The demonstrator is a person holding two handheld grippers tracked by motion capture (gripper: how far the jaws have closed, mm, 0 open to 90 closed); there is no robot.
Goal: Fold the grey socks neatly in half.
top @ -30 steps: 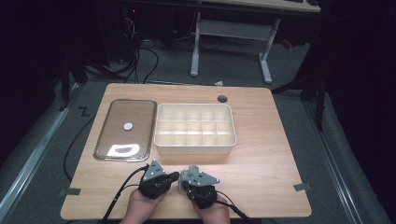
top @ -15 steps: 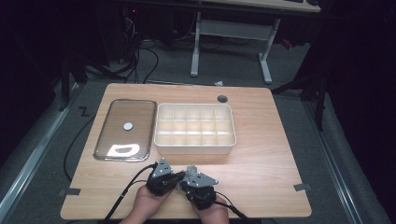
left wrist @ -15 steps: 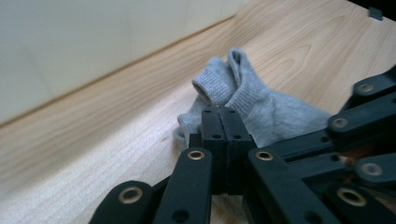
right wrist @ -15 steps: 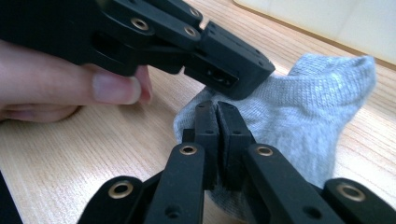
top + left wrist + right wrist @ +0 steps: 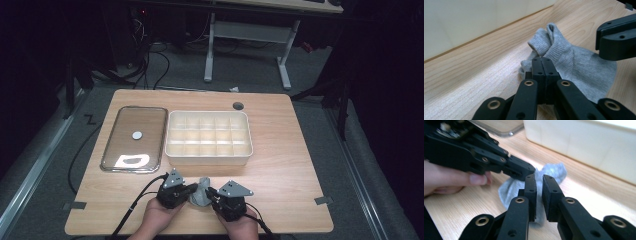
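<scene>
High view, left to right. A glass tray (image 5: 134,139) with a metal rim lies at ten o'clock on the wooden table (image 5: 280,165), a small white disc (image 5: 137,134) at its centre. Just beside it, at twelve o'clock, stands a cream compartment box (image 5: 208,138), its cells divided by a grid. A dark round hole (image 5: 238,105) sits in the tabletop at one o'clock.

At six o'clock, near the table's front edge, a crumpled grey sock (image 5: 201,192) lies on the wood between the two tools. The left gripper (image 5: 192,188) approaches it from nine o'clock; in the left gripper view its jaws are clenched together with a fold of the sock (image 5: 574,60) pinched at their tips. The right gripper (image 5: 210,192) meets the sock from three o'clock; in the right gripper view its jaws stand slightly parted, having just been opening, with the sock (image 5: 549,173) lying beyond them and no cloth pressed between the pads. The box wall rises just behind the sock.
</scene>
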